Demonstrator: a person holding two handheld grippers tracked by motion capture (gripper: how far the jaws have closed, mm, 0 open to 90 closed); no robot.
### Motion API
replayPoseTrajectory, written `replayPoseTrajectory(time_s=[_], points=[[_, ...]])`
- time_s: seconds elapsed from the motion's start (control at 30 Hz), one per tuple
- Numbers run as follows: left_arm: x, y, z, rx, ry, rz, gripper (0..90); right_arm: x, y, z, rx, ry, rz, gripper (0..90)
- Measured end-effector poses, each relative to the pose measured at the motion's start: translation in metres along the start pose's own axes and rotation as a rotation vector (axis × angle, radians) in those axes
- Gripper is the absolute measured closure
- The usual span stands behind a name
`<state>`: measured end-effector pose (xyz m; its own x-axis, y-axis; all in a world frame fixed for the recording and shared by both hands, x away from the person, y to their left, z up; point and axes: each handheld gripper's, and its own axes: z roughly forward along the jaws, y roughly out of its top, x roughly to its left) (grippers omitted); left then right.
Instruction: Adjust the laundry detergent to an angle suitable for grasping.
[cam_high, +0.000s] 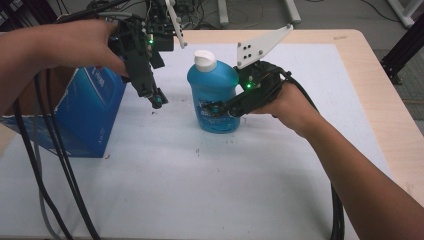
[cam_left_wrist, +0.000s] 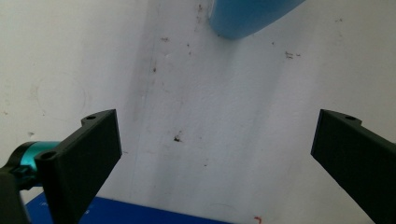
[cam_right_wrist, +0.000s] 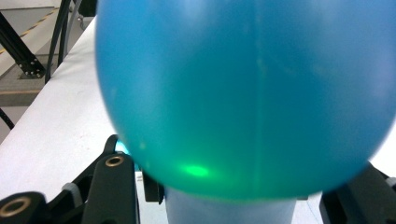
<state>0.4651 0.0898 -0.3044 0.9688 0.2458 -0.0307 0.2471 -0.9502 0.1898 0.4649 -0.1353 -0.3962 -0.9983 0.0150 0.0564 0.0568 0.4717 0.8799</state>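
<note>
In the high view a squat translucent blue plastic bottle with a white flip cap (cam_high: 215, 92) stands upright just above the middle of the frame on the white-covered tabletop (cam_high: 210, 190). The right tool (cam_high: 216, 110) reaches in from the right and is clamped on the bottle's lower body, across the label. The left tool (cam_high: 156, 100) hangs at the upper left, pointing down, clear of the bottle, with a dark blue cardboard box (cam_high: 80, 115) at the left edge beside it. In the left gripper view that tool's jaws stand wide apart over the bare, speckled tabletop, the bottle's base (cam_left_wrist: 247, 18) at the top of the frame and the box (cam_left_wrist: 140, 215) along the bottom. In the right gripper view the bottle's rounded shoulder (cam_right_wrist: 243, 93) bulges close overhead, with black jaws on either side of the narrower body below. It looks full, so fairly heavy; its smooth, yielding wall could slip or dent, and the waist seems the surest hold.
</note>
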Motion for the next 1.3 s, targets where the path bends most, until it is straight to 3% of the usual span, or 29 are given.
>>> replayPoseTrajectory(time_s=[0.47, 0.7, 0.87, 1.3], points=[[-0.004, 0.003, 0.000, -0.005, 0.002, 0.008, 1.7, 0.005, -0.006, -0.010, -0.006, -0.029, 0.025, 41.2], [-0.006, 0.003, -0.001, -0.005, 0.005, 0.005, 1.7, 0.009, -0.004, -0.015, 0.006, -0.053, 0.039, 31.5], [-0.007, 0.005, -0.001, -0.005, 0.007, 0.014, 1.7, 0.011, -0.004, -0.020, 0.010, -0.078, 0.085, 22.7], [-0.007, 0.003, -0.004, -0.015, 0.011, 0.011, 1.7, 0.016, 0.003, -0.033, 0.020, -0.127, 0.129, 20.2]])
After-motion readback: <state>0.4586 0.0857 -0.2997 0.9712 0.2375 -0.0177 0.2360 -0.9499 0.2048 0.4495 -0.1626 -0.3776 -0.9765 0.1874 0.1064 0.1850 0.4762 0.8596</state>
